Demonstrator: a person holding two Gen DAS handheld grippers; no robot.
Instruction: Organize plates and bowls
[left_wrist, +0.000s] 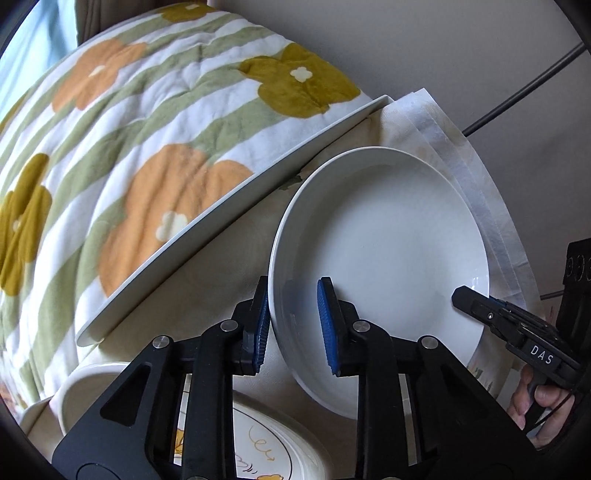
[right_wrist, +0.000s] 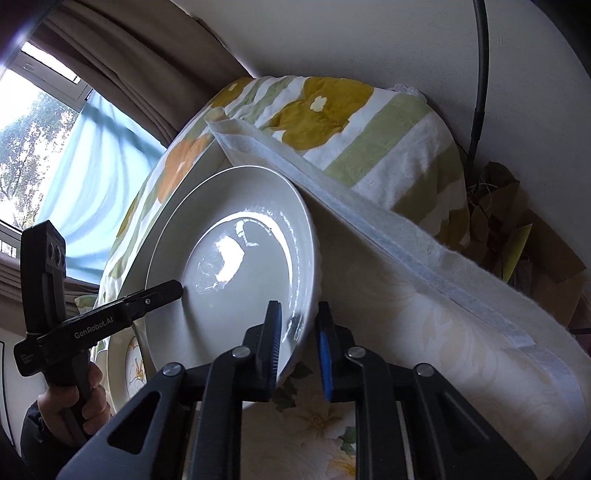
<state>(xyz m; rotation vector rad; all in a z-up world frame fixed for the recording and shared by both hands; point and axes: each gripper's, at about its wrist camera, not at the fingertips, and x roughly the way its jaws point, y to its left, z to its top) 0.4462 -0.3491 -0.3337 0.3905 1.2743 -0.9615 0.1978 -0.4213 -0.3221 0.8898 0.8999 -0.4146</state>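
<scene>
A plain white deep plate (left_wrist: 384, 258) lies on the cloth-covered table; it also shows in the right wrist view (right_wrist: 243, 266). My left gripper (left_wrist: 293, 326) straddles its near-left rim, jaws apart, one blue pad outside and one inside. My right gripper (right_wrist: 299, 347) straddles the opposite rim, pads close around it; it also shows in the left wrist view (left_wrist: 461, 295). A flower-patterned plate (left_wrist: 255, 450) and a white bowl (left_wrist: 85, 391) sit at the lower left, partly hidden by my left gripper.
A large flat white tray or plate edge (left_wrist: 229, 206) leans beside a flower-patterned quilt (left_wrist: 147, 129). The pale floral tablecloth (right_wrist: 406, 350) has a folded edge at the far side. A window and curtains (right_wrist: 74, 155) are at the left.
</scene>
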